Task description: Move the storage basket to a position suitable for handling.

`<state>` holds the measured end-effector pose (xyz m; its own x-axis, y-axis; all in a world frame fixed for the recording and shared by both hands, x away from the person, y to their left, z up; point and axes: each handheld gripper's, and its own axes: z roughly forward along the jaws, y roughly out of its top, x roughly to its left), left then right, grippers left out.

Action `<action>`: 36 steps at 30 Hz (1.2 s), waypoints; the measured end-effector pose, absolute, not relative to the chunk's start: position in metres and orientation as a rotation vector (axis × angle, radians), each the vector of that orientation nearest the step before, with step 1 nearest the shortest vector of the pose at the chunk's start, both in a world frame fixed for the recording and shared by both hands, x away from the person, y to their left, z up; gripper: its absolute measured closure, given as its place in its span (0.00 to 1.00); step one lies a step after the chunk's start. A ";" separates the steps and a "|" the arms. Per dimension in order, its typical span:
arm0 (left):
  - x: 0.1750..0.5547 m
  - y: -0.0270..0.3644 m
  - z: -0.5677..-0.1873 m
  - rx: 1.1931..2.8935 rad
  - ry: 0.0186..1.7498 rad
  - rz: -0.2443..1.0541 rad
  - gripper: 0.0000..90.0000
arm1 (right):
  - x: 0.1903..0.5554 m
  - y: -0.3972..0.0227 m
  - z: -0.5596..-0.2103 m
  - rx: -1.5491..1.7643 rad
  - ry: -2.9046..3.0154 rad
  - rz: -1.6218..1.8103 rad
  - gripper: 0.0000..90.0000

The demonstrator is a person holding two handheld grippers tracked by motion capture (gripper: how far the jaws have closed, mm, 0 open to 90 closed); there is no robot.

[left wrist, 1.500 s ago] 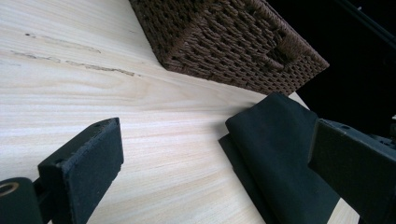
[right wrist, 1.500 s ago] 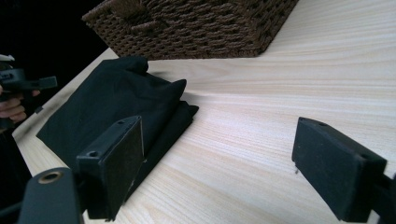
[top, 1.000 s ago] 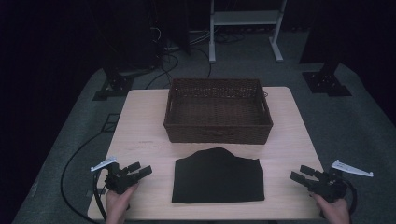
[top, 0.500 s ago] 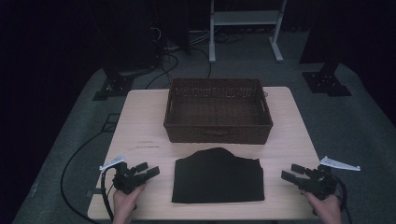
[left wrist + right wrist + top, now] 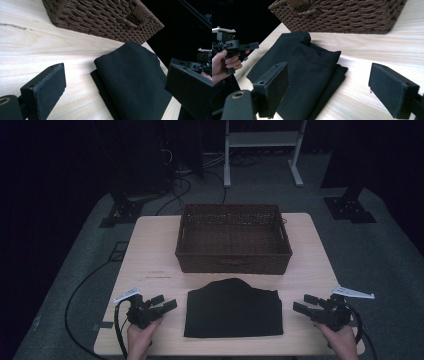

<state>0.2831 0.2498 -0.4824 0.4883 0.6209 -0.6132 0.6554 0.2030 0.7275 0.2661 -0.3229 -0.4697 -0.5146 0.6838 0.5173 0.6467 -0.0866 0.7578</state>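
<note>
A folded black cloth (image 5: 233, 307) is flanked on the counter (image 5: 150, 255) by the released left hand-held gripper (image 5: 164, 305) and released right hand-held gripper (image 5: 303, 304), about equally near.

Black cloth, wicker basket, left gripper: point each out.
black cloth (image 5: 232, 307), high view, middle of its folded top.
wicker basket (image 5: 233, 262), high view, near outer wall.
left gripper (image 5: 164, 303), high view, midway between its open fingers.

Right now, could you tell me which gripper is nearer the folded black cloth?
Left. The left gripper sits just off the black cloth's left edge; the right gripper stands slightly farther off its right edge.
</note>
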 end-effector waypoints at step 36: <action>0.286 0.204 -0.492 1.582 1.273 -0.168 0.03 | 0.285 -0.278 -0.497 1.659 2.334 1.545 0.17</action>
<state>0.2860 0.2037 -0.4918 0.4242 0.6294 -0.6511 0.7771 0.1161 0.6185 0.2846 -0.2783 -0.4966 -0.4755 0.6761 0.5628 0.7822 0.0322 0.6222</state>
